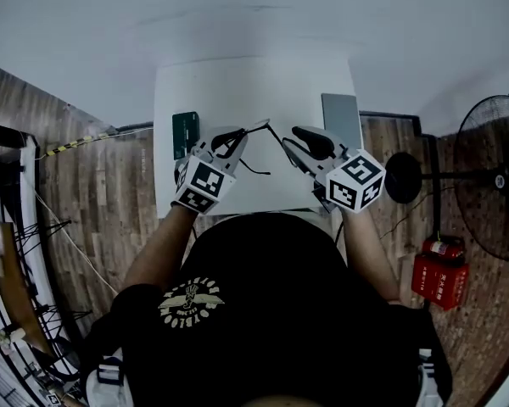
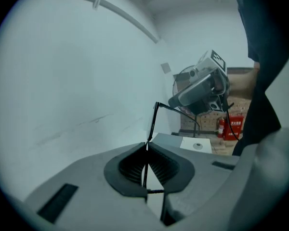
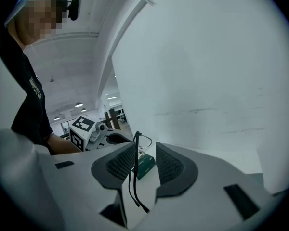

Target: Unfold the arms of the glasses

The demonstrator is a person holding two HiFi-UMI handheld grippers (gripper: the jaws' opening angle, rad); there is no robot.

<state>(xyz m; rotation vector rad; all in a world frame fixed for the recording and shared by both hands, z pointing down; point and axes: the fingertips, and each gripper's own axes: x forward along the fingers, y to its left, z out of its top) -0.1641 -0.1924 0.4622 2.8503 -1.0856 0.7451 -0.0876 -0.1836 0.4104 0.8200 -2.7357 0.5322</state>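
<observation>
"So, which step was it?"

"My left gripper [image 2: 146, 147] pinched the glasses [image 2: 152, 121] above the worktop [image 1: 237, 83], toward its near edge. My right gripper [image 3: 145, 148] stood spread around one arm [image 3: 135, 162]. Unfolding looked underway; next I'd need to close and swing it out."

No writing can be read anywhere. The emblem [image 1: 191, 302] on the shirt [image 1: 280, 329] bears lettering too small to make out. White characters on the red box [image 1: 439, 281] are blurred.
</observation>
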